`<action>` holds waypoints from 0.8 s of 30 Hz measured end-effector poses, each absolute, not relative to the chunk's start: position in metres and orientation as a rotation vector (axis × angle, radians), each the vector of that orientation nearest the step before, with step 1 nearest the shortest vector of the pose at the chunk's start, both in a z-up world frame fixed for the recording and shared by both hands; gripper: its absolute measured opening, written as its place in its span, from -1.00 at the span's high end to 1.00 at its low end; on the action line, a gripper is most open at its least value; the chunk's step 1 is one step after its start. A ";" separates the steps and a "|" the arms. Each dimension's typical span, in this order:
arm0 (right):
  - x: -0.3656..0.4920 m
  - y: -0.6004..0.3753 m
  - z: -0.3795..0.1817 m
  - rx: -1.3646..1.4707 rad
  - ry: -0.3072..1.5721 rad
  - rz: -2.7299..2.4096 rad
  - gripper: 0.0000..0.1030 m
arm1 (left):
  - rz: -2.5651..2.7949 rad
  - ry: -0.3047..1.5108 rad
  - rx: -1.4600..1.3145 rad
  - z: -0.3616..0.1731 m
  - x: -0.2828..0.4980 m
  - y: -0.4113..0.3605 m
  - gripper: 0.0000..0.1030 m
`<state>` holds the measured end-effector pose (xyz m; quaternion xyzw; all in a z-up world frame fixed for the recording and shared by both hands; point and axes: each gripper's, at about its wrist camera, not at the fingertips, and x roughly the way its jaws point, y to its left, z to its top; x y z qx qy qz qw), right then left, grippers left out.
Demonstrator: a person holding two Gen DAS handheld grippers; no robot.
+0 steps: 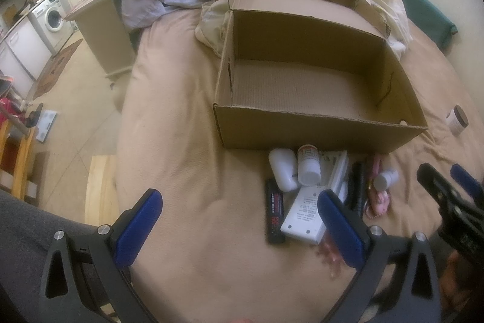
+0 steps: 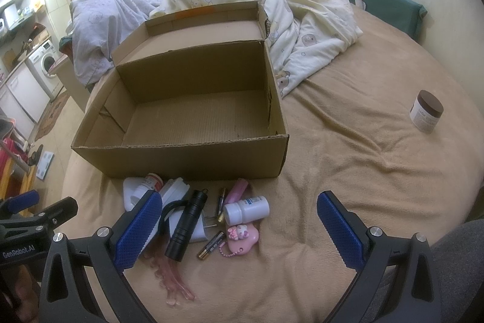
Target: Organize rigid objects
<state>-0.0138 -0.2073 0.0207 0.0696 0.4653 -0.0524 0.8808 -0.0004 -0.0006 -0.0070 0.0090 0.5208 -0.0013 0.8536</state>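
Both grippers hung low over the tan bedspread (image 2: 348, 159), the left gripper (image 1: 239, 220) and the right gripper (image 2: 239, 226) each spread wide and holding nothing. Between them lay the clutter: a white remote (image 1: 305, 214), a black flashlight (image 2: 187, 224), loose batteries (image 2: 211, 245), a white pill bottle (image 2: 246, 209) and a pink keychain (image 2: 242, 236), all just before the empty cardboard box (image 2: 193, 153). Rumpled quilts (image 2: 302, 29) crowded behind it. Rightward the bedspread ran open to a brown-lidded jar (image 2: 426, 111), well apart.
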 end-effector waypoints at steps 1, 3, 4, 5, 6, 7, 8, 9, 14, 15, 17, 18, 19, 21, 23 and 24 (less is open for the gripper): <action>-0.014 -0.207 0.021 0.145 0.970 -0.109 -1.00 | -0.002 1.096 0.019 -0.007 0.000 -0.001 -0.99; -0.014 -0.207 0.021 0.144 0.971 -0.109 -1.00 | -0.002 1.096 0.016 -0.007 0.000 0.000 -0.99; -0.014 -0.207 0.021 0.143 0.970 -0.109 -1.00 | -0.002 1.097 0.015 -0.007 -0.001 0.000 -0.99; -0.014 -0.207 0.021 0.143 0.970 -0.110 -1.00 | -0.002 1.096 0.015 -0.007 -0.001 -0.001 -0.99; -0.014 -0.207 0.021 0.144 0.971 -0.110 -1.00 | -0.003 1.097 0.015 -0.007 -0.001 -0.001 -0.99; -0.014 -0.207 0.021 0.144 0.971 -0.110 -1.00 | -0.004 1.098 0.015 -0.007 0.000 -0.001 -0.99; -0.014 -0.207 0.021 0.144 0.970 -0.110 -1.00 | -0.004 1.098 0.015 -0.007 0.000 0.000 -0.99; -0.014 -0.207 0.021 0.144 0.970 -0.110 -1.00 | -0.003 1.098 0.016 -0.007 0.000 0.000 -0.99; -0.013 -0.207 0.021 0.142 0.971 -0.109 -1.00 | -0.003 1.099 0.013 -0.007 0.000 0.000 -0.99; -0.014 -0.208 0.021 0.141 0.970 -0.109 -1.00 | -0.003 1.099 0.013 -0.007 0.000 0.000 -0.99; -0.014 -0.209 0.021 0.142 0.970 -0.110 -1.00 | -0.003 1.099 0.016 -0.007 0.000 0.001 -0.99; -0.014 -0.208 0.021 0.142 0.971 -0.110 -1.00 | -0.002 1.099 0.014 -0.007 0.000 0.001 -0.99; -0.014 -0.207 0.021 0.142 0.972 -0.110 -1.00 | -0.002 1.099 0.013 -0.007 0.000 0.001 -0.99; -0.014 -0.207 0.021 0.141 0.971 -0.110 -1.00 | -0.002 1.100 0.011 -0.007 0.000 0.001 -0.99; -0.014 -0.207 0.021 0.140 0.971 -0.109 -1.00 | -0.003 1.100 0.010 -0.007 0.000 0.001 -0.99; -0.013 -0.206 0.021 0.140 0.972 -0.110 -1.00 | -0.004 1.101 0.009 -0.007 0.000 0.001 -0.99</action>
